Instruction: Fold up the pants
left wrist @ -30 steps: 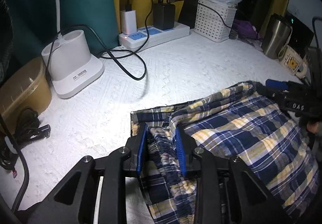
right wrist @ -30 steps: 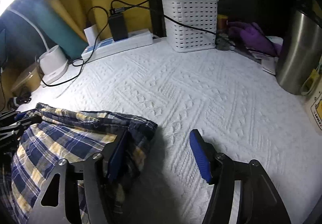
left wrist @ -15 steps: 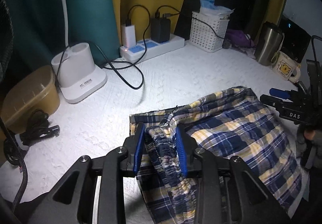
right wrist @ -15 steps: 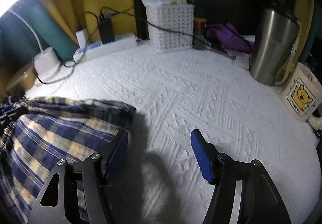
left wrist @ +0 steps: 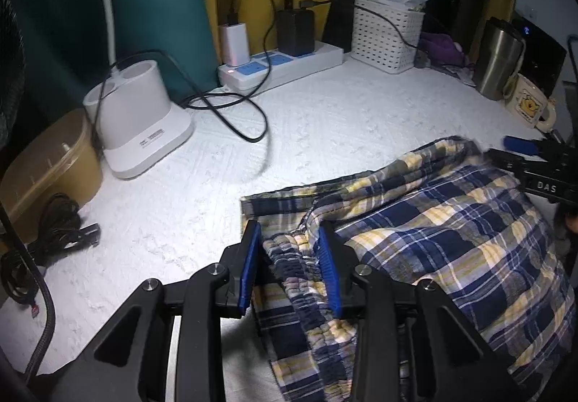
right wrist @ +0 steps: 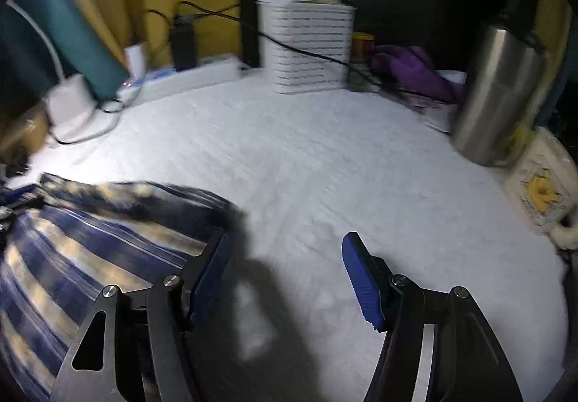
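White textured counter, dim room, lit by a desk lamp at far left beside a power strip and white basket. Left gripper: jaws opening around the bunched elastic waistband of the plaid pants, apparently releasing a finished fold. Right gripper: jaws released, empty, at the pants' right edge, probably ready for the next pinch.

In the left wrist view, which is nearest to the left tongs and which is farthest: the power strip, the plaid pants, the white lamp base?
1. Plaid pants: the elastic waistband lies between the left tongs, whose jaws are opening.
2. White lamp base: to the left, past bare table cover.
3. Power strip: at the back, against the yellow curtain.
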Demonstrator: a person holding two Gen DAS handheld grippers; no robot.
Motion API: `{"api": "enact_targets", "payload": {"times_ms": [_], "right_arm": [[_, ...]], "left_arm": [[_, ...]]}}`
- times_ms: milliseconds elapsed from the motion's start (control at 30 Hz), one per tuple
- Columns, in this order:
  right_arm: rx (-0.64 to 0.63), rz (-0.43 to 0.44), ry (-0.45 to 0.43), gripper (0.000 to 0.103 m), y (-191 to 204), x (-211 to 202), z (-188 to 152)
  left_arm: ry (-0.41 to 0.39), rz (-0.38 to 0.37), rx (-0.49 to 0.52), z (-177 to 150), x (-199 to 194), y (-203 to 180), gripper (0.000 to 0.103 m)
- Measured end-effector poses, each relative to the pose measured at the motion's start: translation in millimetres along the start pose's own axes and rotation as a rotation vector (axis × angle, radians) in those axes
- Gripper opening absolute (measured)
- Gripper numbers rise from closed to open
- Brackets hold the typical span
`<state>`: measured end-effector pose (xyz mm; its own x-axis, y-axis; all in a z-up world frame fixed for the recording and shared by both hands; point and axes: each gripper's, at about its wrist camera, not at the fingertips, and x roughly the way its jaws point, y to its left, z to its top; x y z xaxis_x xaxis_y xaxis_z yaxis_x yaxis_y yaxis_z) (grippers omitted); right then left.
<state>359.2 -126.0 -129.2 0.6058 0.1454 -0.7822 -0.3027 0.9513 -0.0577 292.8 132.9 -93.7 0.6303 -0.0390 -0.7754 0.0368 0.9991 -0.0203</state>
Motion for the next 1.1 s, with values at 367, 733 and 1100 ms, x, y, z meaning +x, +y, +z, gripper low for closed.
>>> {"api": "enact_targets", "payload": {"times_ms": [367, 733, 1100], "right_arm": [[0.039, 0.176, -0.013, 0.068, -1, -54, -23], [-0.029, 0.138, 0.046, 0.068, 17, -45, -56], [0.014, 0.081, 0.031, 0.069, -3, -75, -73]], "left_arm": [[-0.117, -0.073, -0.089, -4, -62, 4, 0.059], [0.042, -0.017, -0.027, -61, -42, -18, 0.061], [-0.039, 0.022, -0.094, -60, -73, -6, 0.061]]}}
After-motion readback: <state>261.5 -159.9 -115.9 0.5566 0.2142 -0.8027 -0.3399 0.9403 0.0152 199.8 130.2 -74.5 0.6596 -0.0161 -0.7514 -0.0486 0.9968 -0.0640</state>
